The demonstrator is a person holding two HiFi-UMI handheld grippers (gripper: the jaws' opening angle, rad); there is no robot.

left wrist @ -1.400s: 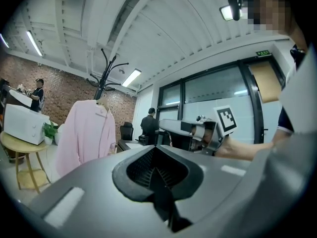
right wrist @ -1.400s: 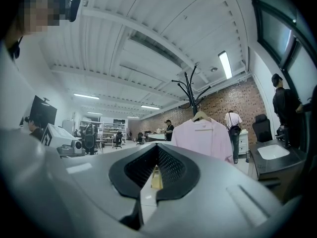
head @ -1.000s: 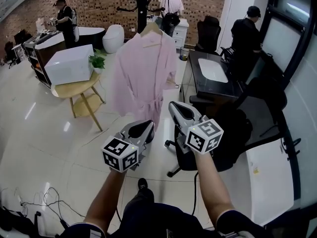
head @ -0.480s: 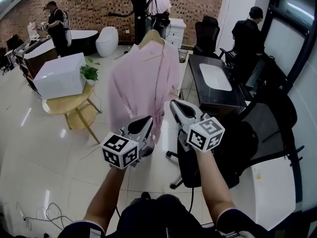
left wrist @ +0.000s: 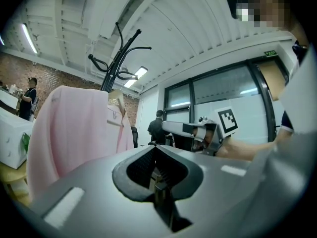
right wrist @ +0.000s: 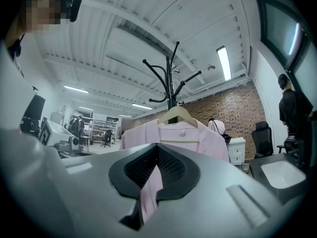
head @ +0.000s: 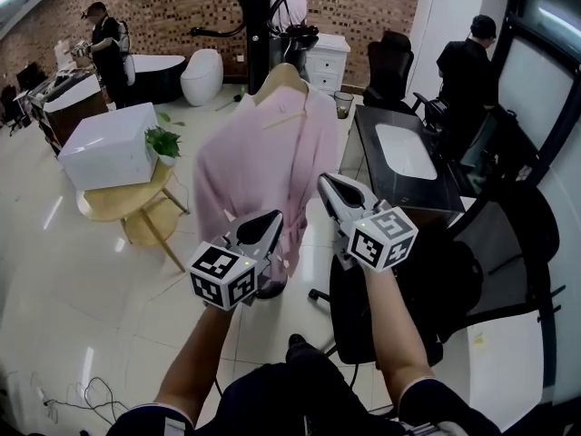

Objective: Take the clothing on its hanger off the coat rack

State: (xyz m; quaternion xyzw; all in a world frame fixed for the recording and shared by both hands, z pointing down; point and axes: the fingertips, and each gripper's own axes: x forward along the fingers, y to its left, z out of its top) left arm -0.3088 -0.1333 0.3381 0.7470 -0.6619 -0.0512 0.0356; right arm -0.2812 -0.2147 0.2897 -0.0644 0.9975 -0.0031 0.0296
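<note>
Fingers (head: 254, 236) closed, empty, on left gripper (head: 274, 217) and right gripper (head: 325, 181) facing pink robe (head: 263, 157); office chair (head: 454, 271) beside.

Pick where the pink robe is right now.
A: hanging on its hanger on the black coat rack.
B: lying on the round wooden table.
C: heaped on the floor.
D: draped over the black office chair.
A: the pink robe hangs full length from the wooden hanger up on the black coat rack, clear of table, chair and floor.
</note>
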